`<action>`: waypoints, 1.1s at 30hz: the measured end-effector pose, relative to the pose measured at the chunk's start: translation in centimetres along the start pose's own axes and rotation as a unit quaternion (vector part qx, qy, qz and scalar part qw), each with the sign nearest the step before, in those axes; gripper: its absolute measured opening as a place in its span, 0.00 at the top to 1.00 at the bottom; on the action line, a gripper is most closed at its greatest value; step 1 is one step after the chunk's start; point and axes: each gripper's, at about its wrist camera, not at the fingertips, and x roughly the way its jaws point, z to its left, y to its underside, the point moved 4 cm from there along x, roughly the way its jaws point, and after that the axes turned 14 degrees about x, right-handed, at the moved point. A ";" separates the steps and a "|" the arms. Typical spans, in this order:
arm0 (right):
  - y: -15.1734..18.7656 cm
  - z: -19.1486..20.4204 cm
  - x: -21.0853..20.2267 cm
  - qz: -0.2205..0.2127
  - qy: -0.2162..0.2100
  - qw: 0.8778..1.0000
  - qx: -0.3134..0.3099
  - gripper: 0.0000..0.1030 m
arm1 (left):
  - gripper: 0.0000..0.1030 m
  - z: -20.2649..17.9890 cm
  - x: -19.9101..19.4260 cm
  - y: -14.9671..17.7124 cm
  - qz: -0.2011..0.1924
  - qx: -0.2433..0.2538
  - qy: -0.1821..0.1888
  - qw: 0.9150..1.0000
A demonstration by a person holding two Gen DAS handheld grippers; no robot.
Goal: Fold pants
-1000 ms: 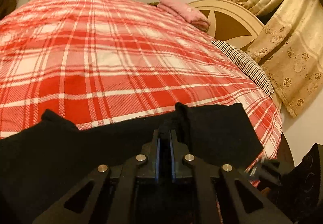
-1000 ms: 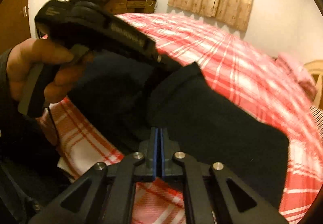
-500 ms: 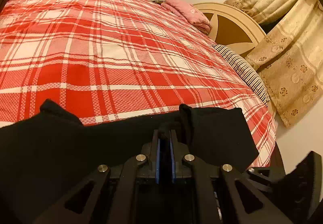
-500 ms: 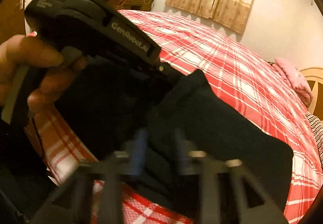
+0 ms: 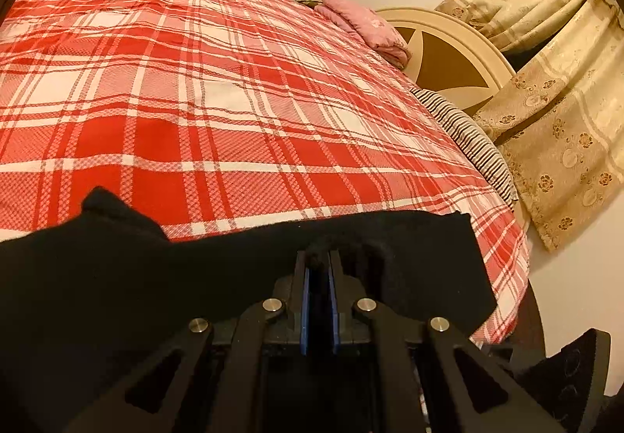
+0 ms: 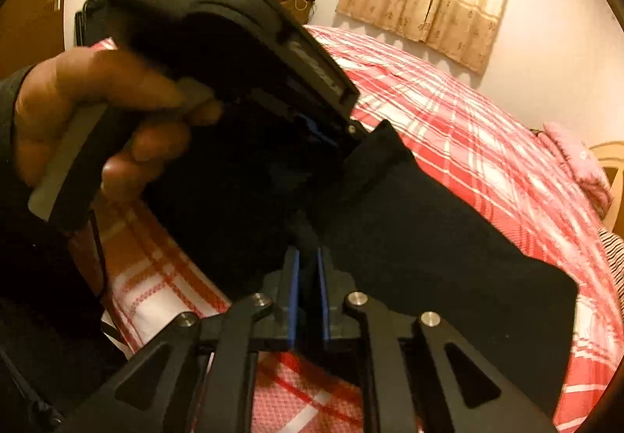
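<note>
Fold is underway, not finished, imo. Black pants (image 5: 409,261) lie in a long band across the near edge of the bed w/ red plaid cover (image 5: 218,101), one end reaching toward the headboard (image 5: 448,54) side. Fabric is dark, soft, matte; a hemmed edge sticks up by the left claw (image 5: 318,269).

Left claw: pads nearly together, pinching a ridge of pants. Right claw (image 6: 308,265): narrow gap, black cloth bunched between the pads, seems gripped.

Left to do, prob: carry the held edge over, lay flat, smooth.
</note>
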 end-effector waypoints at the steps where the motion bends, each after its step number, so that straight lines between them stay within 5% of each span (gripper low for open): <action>1: -0.3 -0.3 -0.1 -0.001 0.006 1.000 -0.004 0.70 | 0.92 -0.1 -0.4 0.0 -0.004 0.005 -0.001 1.000; 3: -0.3 -0.5 -0.9 -0.003 0.016 1.000 -0.011 0.33 | 0.91 -0.7 -1.5 -0.1 -0.010 0.022 -0.008 1.000; 7: -0.7 -2.2 -3.2 -0.026 -0.002 0.999 0.022 0.29 | 0.89 -1.6 -3.5 0.4 -0.014 0.058 -0.036 0.998; 9: -1.0 -3.5 -3.7 -0.034 -0.004 0.998 0.050 0.17 | 0.89 -1.3 -4.6 0.6 -0.018 0.064 -0.058 0.996; 12: -1.7 -4.2 -2.9 -0.040 -0.004 0.997 0.064 0.16 | 0.85 0.1 -6.8 1.0 -0.026 0.053 -0.084 0.995; 15: -1.5 -3.8 0.0 0.011 0.002 0.998 0.054 0.16 | 0.77 2.3 -9.3 1.5 -0.031 0.039 -0.121 0.991; 18: -2.2 -3.4 -0.4 -0.005 -0.008 0.998 0.058 0.17 | 0.77 4.9 -12.4 2.7 -0.027 0.031 -0.170 0.985; 22: -3.9 -2.3 -1.3 -0.036 -0.021 0.998 0.044 0.11 | 0.76 9.8 -17.5 5.5 -0.007 0.021 -0.275 0.961; 25: -2.9 -1.8 2.6 0.048 -0.023 0.998 0.045 0.06 | 0.76 12.8 -20.9 7.7 -0.003 -0.003 -0.328 0.945; 26: -2.5 -1.4 2.7 0.044 -0.012 0.998 0.040 0.04 | 0.76 13.5 -21.7 8.4 -0.004 -0.010 -0.341 0.940; 28: -2.6 -1.1 2.0 0.029 -0.017 0.999 0.037 0.05 | 0.68 15.2 -23.3 9.7 -0.005 -0.034 -0.354 0.934; 30: -2.6 -1.0 1.0 0.018 -0.030 0.998 0.046 0.07 | 0.53 16.8 -24.2 11.2 -0.026 -0.067 -0.340 0.938; 33: -3.4 -1.6 -0.3 -0.011 -0.037 0.998 0.054 0.07 | 0.51 16.9 -24.2 11.3 -0.047 -0.068 -0.330 0.941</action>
